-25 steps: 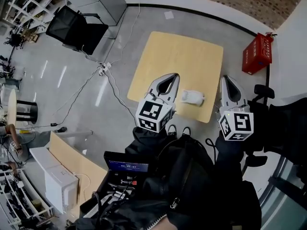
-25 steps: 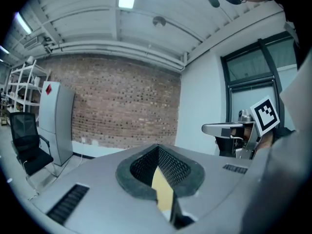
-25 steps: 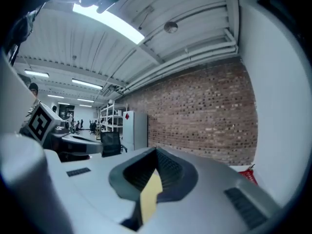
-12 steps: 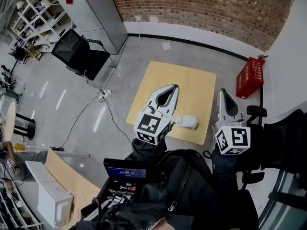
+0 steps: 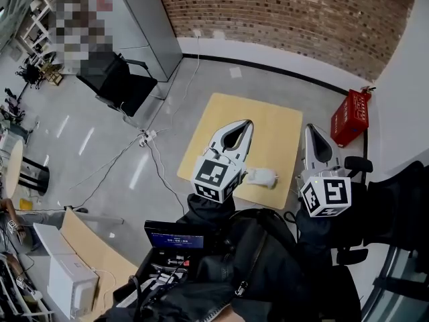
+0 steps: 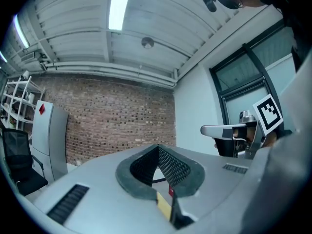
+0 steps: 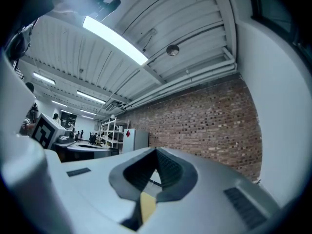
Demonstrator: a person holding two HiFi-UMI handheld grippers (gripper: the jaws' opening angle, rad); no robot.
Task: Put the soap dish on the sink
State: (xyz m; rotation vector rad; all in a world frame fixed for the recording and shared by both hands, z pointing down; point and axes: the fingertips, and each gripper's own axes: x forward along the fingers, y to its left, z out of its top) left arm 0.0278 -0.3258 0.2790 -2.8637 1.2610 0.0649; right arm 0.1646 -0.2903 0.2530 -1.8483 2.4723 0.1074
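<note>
Soap dish [image 5: 261, 176] on the wooden table [image 5: 268, 123], both grippers closed

I see a brick wall [image 5: 281, 12] across the far side. A grey cabinet [image 5: 144, 25] stands at far left with a black chair [image 5: 114, 79] near it, and a red box [image 5: 350, 118] sits by the right wall. My left gripper [image 5: 247, 123] and right gripper [image 5: 311, 129] are raised over the table's near half. Each has its fingers pressed together on nothing. The white dish lies by the table's near edge, between the two grippers, and neither touches it.
</note>
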